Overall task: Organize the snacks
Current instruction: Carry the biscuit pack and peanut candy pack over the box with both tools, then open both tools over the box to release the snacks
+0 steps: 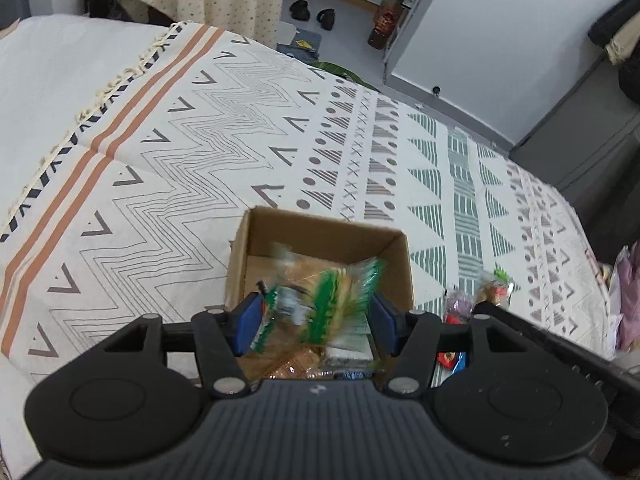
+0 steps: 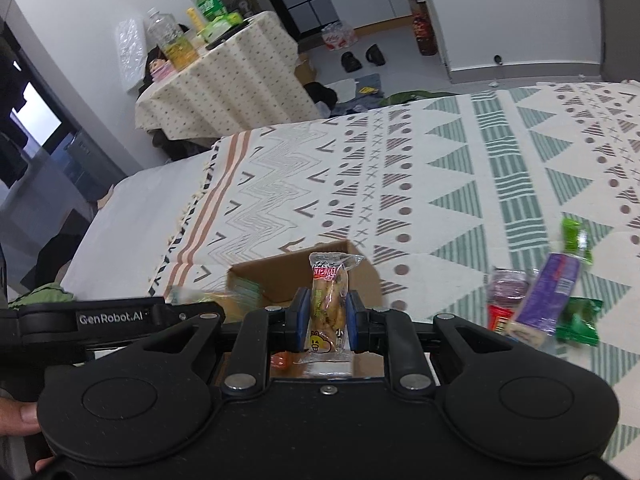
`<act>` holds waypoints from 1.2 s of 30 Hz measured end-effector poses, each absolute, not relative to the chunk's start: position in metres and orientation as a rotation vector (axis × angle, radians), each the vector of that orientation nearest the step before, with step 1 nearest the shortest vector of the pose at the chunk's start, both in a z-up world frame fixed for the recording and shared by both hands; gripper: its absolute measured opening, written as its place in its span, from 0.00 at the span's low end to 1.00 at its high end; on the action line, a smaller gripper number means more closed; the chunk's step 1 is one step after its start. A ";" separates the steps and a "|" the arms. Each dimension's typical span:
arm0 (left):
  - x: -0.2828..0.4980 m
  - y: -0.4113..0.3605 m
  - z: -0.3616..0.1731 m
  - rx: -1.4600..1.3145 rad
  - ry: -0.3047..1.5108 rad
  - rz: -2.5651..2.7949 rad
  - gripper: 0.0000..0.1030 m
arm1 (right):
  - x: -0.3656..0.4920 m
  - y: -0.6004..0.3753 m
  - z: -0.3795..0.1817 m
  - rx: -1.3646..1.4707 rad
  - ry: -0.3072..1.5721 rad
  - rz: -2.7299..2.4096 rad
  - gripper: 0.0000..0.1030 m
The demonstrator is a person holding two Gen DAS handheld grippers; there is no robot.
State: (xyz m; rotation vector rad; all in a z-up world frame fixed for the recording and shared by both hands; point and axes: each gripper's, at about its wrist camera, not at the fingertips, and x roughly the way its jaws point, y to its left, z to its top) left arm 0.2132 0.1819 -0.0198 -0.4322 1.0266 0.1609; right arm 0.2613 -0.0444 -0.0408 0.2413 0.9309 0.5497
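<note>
Resting on the bed [image 1: 168,152], the box [image 1: 320,236] takes snacks best dropped centrally: left gripper [image 1: 316,320], jaws spread, looses a green packet [image 1: 328,300] over it, while right gripper [image 2: 325,322] pinches a clear pastry [image 2: 328,300] nearby.

A cream bedspread [image 1: 224,128] is patterned with grey zigzags, green striped triangles and orange stripes. A brown cardboard box [image 1: 320,236] is seen. Blue pads [image 2: 301,316] are carried by black claws; a purple packet [image 2: 548,300] lies right.
</note>
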 end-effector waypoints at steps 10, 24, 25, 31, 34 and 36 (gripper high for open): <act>0.214 0.207 -0.008 -0.429 0.991 0.206 0.70 | 0.272 -0.013 -0.036 0.252 0.931 0.601 0.26; 0.215 0.193 -0.002 -0.414 0.984 0.200 0.88 | 0.270 -0.051 -0.030 0.247 0.933 0.521 0.60; 0.216 0.190 -0.001 -0.412 0.985 0.194 0.88 | 0.269 -0.057 -0.030 0.248 0.932 0.510 0.61; 0.218 0.165 0.000 -0.400 0.990 0.157 0.89 | 0.265 -0.090 -0.030 0.257 0.926 0.465 0.69; 0.220 0.150 0.000 -0.388 0.993 0.131 0.89 | 0.262 -0.108 -0.031 0.266 0.918 0.442 0.73; 0.220 0.140 0.001 -0.377 0.993 0.118 0.90 | 0.261 -0.118 -0.033 0.275 0.919 0.430 0.75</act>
